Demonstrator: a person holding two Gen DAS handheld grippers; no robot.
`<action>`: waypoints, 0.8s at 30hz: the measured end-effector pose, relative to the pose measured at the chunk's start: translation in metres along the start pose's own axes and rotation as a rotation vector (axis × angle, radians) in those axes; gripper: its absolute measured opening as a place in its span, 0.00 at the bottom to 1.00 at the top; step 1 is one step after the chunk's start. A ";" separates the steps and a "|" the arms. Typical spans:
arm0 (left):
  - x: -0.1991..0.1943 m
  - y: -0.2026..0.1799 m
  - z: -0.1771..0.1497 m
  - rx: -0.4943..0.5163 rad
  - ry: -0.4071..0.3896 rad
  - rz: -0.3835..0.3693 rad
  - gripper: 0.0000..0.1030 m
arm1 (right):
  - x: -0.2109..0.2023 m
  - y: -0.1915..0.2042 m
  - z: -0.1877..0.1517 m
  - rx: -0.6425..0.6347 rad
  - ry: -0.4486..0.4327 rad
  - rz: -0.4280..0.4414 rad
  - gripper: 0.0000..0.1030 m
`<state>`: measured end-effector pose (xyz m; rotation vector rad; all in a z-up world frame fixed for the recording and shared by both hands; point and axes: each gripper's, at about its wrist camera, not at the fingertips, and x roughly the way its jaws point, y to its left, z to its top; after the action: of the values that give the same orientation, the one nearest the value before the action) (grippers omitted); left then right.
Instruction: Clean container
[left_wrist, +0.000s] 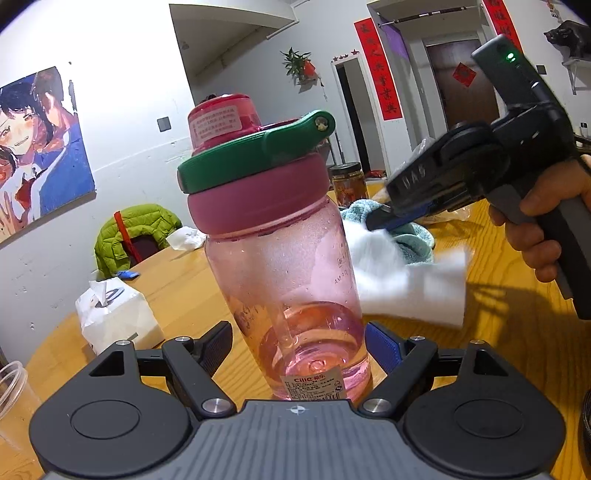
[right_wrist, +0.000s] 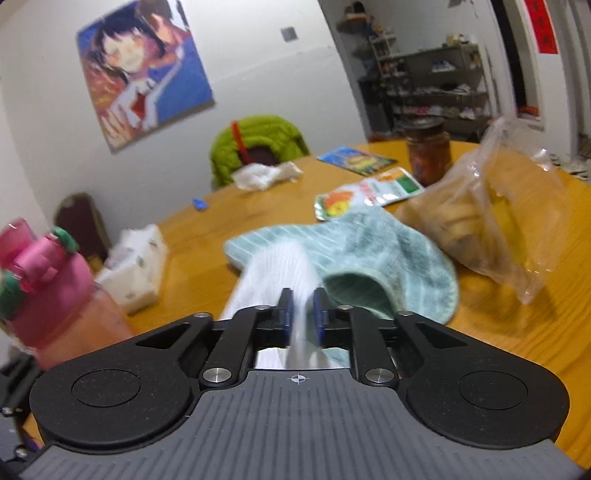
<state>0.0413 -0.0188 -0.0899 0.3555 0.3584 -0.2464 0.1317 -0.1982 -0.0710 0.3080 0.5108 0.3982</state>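
Left claw (left_wrist: 299, 341) round one bottle (left_wrist: 280, 258) — upright.

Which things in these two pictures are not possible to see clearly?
- Left wrist view: the label print on the pink bottle is too small.
- Left wrist view: the white tissue in the right gripper is motion-blurred.
- Right wrist view: the tissue's lower end is hidden by the gripper body; the bottle is blurred, cut by the left edge.

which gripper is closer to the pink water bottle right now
Left. The left gripper has its fingers on either side of the pink water bottle base, gripping it. The right gripper is off to the bottle's side, shut on a white tissue.
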 end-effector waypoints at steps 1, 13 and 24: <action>0.000 0.000 0.000 0.000 0.000 0.000 0.79 | -0.002 0.001 0.001 -0.003 -0.010 0.026 0.41; -0.003 -0.001 0.000 -0.008 -0.001 0.005 0.80 | 0.042 0.037 -0.033 -0.307 0.200 -0.013 0.40; -0.023 -0.012 0.005 0.031 -0.028 0.096 0.82 | 0.018 0.051 -0.029 -0.369 0.062 -0.128 0.04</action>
<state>0.0187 -0.0275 -0.0802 0.3983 0.3095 -0.1628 0.1158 -0.1404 -0.0835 -0.0925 0.5040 0.3702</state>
